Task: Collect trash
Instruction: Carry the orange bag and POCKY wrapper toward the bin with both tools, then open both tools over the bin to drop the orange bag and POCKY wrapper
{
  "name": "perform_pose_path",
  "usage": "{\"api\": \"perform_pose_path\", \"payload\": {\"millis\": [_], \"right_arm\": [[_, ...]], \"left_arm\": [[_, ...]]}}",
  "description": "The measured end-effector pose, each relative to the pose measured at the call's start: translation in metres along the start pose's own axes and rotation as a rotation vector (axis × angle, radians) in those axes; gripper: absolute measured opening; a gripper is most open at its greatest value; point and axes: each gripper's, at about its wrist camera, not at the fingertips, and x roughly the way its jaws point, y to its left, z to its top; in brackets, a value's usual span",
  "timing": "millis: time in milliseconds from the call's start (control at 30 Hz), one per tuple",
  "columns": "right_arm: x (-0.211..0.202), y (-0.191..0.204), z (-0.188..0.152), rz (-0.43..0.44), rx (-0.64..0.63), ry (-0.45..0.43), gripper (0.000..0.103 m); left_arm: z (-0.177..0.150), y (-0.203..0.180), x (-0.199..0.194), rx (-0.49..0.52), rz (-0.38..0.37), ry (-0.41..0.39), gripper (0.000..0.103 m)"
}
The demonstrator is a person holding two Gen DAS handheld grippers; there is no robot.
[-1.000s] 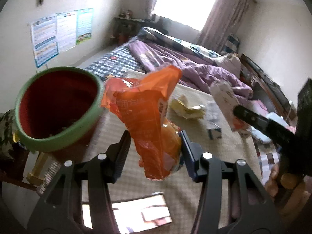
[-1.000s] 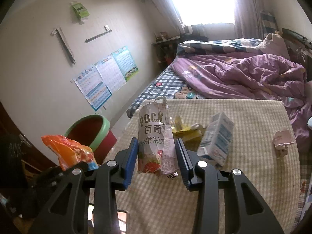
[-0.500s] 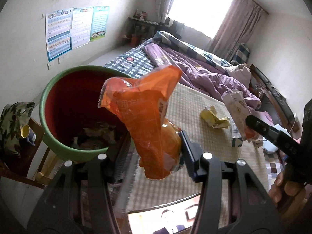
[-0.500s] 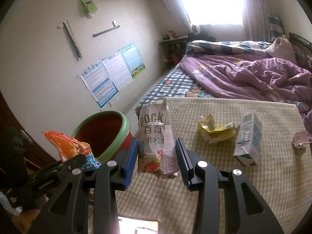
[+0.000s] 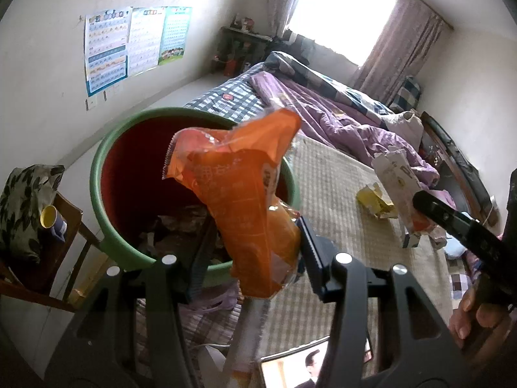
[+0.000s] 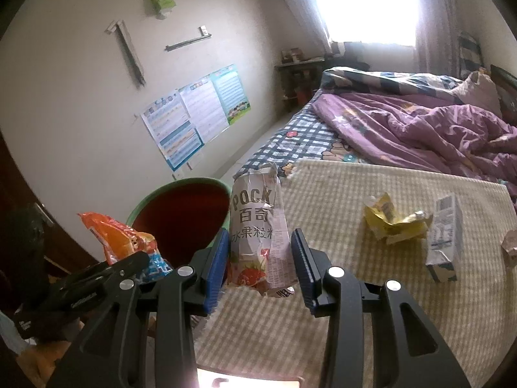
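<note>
The orange snack bag [image 5: 245,213] sits clamped in the left gripper [image 5: 252,252], hanging right over the green-rimmed bin [image 5: 97,174]. The right gripper [image 6: 258,258], at the bin's 3 o'clock, pinches a torn Pocky box [image 6: 258,226]; yellow wrapper [image 6: 391,223] and small carton [image 6: 444,236] lie on the checked mat [image 6: 355,307].

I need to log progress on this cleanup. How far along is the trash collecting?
Some trash already lies in the green bin. In hand: left gripper holds the orange bag, right gripper the Pocky box. Left on the mat: yellow wrapper, milk carton.
</note>
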Motion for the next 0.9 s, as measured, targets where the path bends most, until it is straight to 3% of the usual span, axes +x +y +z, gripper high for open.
{"api": "perform_pose_path", "payload": {"millis": [533,733,900], "right_arm": [[0.045,0.05,0.002,0.059,-0.124,0.069,0.039],[0.055,0.066,0.002,0.055,-0.223,0.082,0.032],[0.078,0.028,-0.016,0.03,-0.14,0.244,0.047]], "left_arm": [[0.011,0.03,0.01,-0.02,0.04,-0.004,0.049],[0.017,0.04,0.015,-0.027,0.041,0.001,0.049],[0.019,0.044,0.016,-0.032,0.03,0.011,0.049]]}}
